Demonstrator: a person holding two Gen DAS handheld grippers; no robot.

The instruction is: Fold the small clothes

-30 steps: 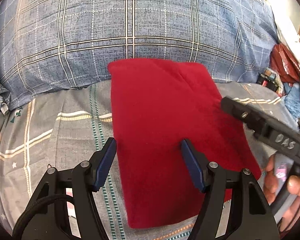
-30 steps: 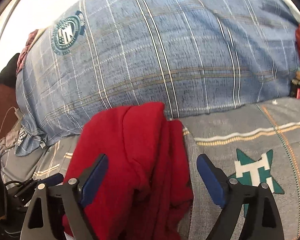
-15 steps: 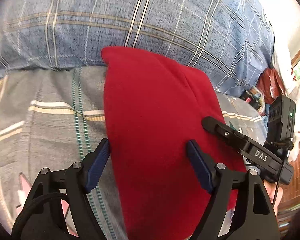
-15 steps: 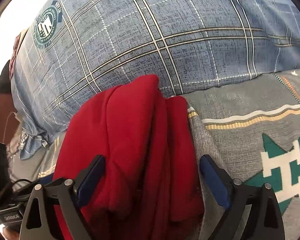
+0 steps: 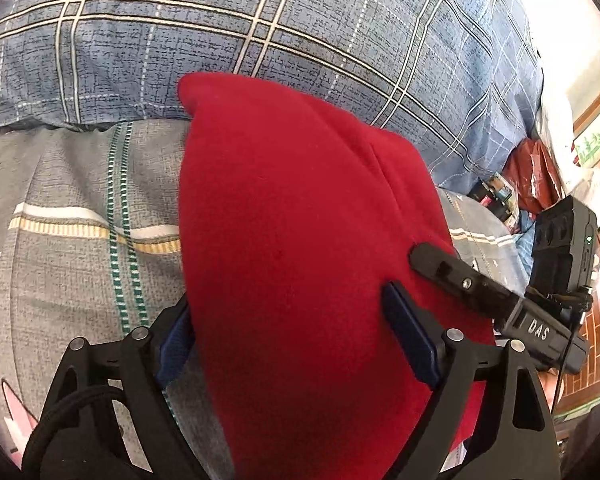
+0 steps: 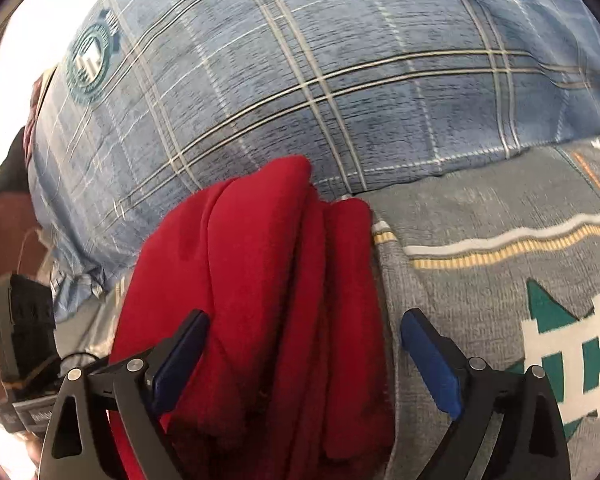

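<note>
Both tools are spread, the left tool [image 5: 288,336] and right tool [image 6: 304,344] straddling the folded red garment [image 5: 300,240]; layers at 12 o'clock could be splayed if only top plies are pinched.

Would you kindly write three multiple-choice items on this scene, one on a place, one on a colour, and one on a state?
1. Where does the far end of the folded garment lie?
A. Against the blue plaid pillow
B. On a wooden chair
C. Inside a basket

2. What colour is the garment?
A. Green
B. Red
C. White

3. How do the fingers of the left gripper stand?
A. Shut tight on a sock
B. Out of view
C. Apart, with the garment between them

Answers:
1 A: the garment's far corner meets the blue plaid pillow above the grey bedsheet.
2 B: it is plain red in both wrist views.
3 C: a blue pad shows on each side of the red cloth, and the right gripper stands open likewise.
</note>
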